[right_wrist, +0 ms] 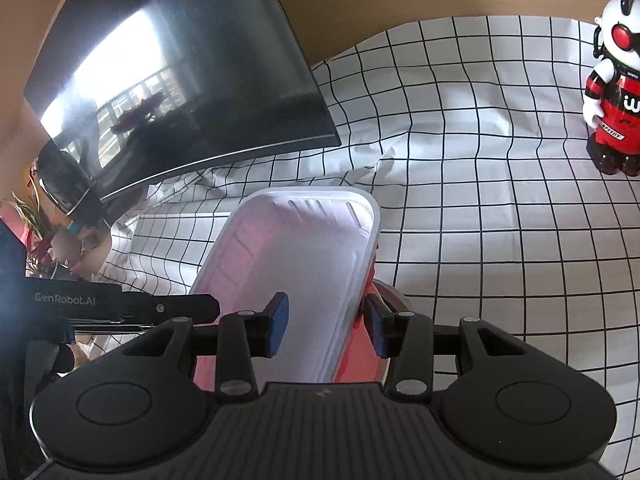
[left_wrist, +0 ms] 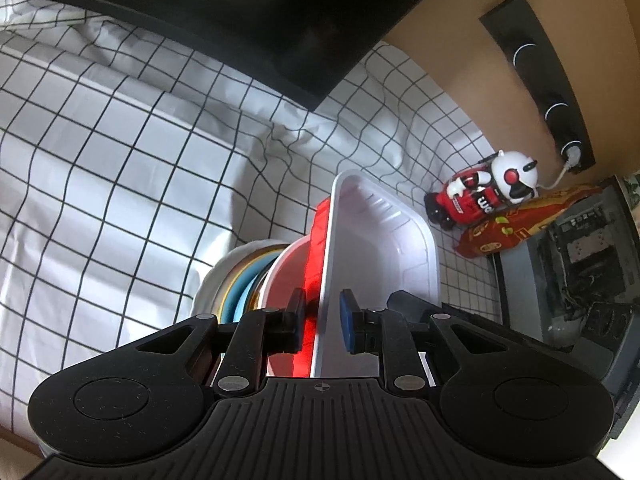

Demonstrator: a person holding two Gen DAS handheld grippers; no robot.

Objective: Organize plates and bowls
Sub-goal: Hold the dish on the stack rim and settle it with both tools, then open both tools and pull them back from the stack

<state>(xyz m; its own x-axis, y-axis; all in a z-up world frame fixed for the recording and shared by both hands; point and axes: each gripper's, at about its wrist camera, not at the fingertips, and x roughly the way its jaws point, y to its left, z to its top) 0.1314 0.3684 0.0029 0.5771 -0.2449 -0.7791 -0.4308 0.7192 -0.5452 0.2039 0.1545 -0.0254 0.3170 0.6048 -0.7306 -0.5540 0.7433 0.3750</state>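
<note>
Straddling the rim of the white tray (left_wrist: 380, 248) from opposite sides, both grippers have their jaws spread with a gap to the plastic, neither one pinching it. The left gripper (left_wrist: 323, 320) has one blue pad inside the tray and the other outside, over the red tray (left_wrist: 316, 264) nested beneath it; the right gripper (right_wrist: 326, 326) stands the same way across the opposite rim, red showing beside its outer finger. The two rectangular trays sit on top of a stack: a red bowl (left_wrist: 286, 280) directly under them, then a blue plate (left_wrist: 240, 296) and a white plate (left_wrist: 218, 280) at the bottom. The stack rests on the checked cloth (left_wrist: 120, 200) covering the table, out from the dark monitor (right_wrist: 180, 80) along the far edge. Well apart, toward the far right corner by the wall, stands a red-and-white toy robot (right_wrist: 614, 92), with a red snack packet (left_wrist: 520, 224) just beside it.
</note>
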